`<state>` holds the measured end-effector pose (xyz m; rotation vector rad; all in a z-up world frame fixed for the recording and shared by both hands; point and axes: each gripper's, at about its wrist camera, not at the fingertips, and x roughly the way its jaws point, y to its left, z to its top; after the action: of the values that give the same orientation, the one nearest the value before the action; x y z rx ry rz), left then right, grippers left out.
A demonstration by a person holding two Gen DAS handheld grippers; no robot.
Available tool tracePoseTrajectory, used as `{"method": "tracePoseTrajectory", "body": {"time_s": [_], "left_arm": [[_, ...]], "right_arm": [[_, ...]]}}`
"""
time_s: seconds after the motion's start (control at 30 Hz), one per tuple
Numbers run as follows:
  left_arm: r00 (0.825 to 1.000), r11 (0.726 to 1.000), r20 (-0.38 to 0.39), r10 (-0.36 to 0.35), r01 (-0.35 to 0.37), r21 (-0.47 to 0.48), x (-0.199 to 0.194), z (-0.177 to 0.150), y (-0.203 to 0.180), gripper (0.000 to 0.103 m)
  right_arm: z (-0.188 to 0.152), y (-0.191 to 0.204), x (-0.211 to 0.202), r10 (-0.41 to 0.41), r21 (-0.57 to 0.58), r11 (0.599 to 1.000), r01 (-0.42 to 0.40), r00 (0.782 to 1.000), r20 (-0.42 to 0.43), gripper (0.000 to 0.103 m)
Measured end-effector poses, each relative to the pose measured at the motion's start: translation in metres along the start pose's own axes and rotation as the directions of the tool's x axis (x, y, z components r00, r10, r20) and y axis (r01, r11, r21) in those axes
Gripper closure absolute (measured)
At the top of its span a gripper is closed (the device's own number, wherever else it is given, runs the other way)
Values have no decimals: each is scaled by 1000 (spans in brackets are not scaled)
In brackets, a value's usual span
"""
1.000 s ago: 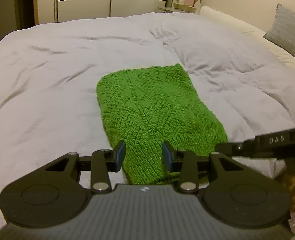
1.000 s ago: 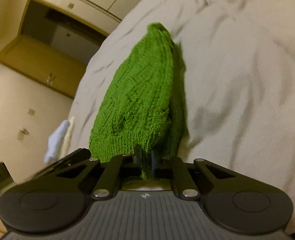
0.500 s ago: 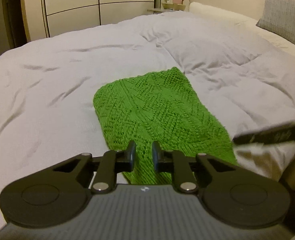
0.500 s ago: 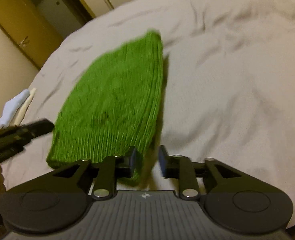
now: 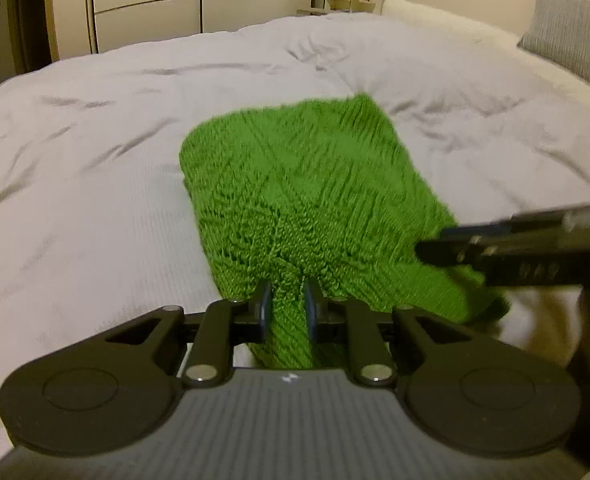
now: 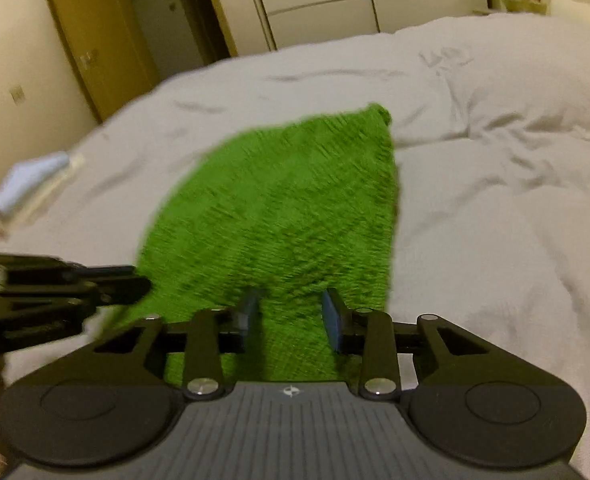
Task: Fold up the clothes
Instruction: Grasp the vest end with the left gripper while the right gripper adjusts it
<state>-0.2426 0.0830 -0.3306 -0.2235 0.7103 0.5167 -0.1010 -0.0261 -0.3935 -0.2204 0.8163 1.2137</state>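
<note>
The bed (image 5: 95, 184) was one big rumpled white duvet, with the green knit (image 5: 303, 184) lying folded flat near its front edge. The left gripper (image 5: 287, 309) had its jaws nearly closed, pinching the near hem. The right gripper (image 6: 291, 316) was opening, pads clear of the knit between them. I'd say keep that pinch low and regrip the other corner before folding.
</note>
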Motion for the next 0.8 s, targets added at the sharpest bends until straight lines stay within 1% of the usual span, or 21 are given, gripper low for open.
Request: {"method": "tracePoseTrajectory", "body": {"time_s": [0.03, 0.1, 0.17, 0.23, 0.33, 0.43, 0.5, 0.6, 0.63, 0.7, 0.73, 0.77, 0.8], "left_arm": [[1000, 1000, 4, 12, -12, 9, 4, -4, -2, 88], [1000, 1000, 9, 20, -20, -5, 7, -6, -2, 88], [1000, 1000, 6, 25, -24, -12, 7, -5, -1, 87], [999, 998, 15, 48, -48, 26, -2, -2, -9, 87], [997, 995, 34, 70, -73, 72, -20, 2, -17, 88], [997, 996, 50, 60, -64, 64, -40, 2, -22, 89], [997, 997, 61, 51, -54, 60, -49, -1, -26, 89], [998, 997, 35, 45, -47, 56, -44, -12, -31, 89], [998, 997, 24, 53, -54, 55, -40, -16, -32, 88], [998, 997, 18, 60, -61, 56, -29, -24, -32, 88], [998, 996, 15, 66, -67, 54, -26, -25, -33, 88], [997, 996, 12, 72, -73, 51, -23, -27, -33, 88], [997, 996, 9, 79, -79, 49, -20, -28, -33, 87]], "right_arm": [[-1, -2, 3, 2, -1, 1000, -2, 1000, -7, 68], [-3, -4, 10, 3, -6, 1000, -3, 1000, -18, 68], [-6, -1, 15, -10, -36, 999, 9, 1000, -11, 67], [-7, 1, 14, -11, -45, 999, 11, 1000, -4, 67], [-3, -5, 2, 18, 22, 1000, -18, 1000, 5, 67], [-1, -7, -20, 12, 74, 997, -15, 999, 40, 63], [-2, -3, -34, 15, 69, 997, -19, 998, 62, 63], [-9, 5, -41, 26, 36, 999, -29, 997, 71, 63], [-12, 9, -40, 27, 20, 999, -28, 998, 63, 64], [-21, 13, -26, 4, -20, 1000, -3, 1000, 11, 64], [-27, 12, -16, -26, -35, 999, 26, 1000, -15, 62], [-33, 9, -6, -46, -39, 998, 45, 998, -31, 55], [-35, 4, -1, -41, -21, 999, 40, 998, -39, 49]]}}
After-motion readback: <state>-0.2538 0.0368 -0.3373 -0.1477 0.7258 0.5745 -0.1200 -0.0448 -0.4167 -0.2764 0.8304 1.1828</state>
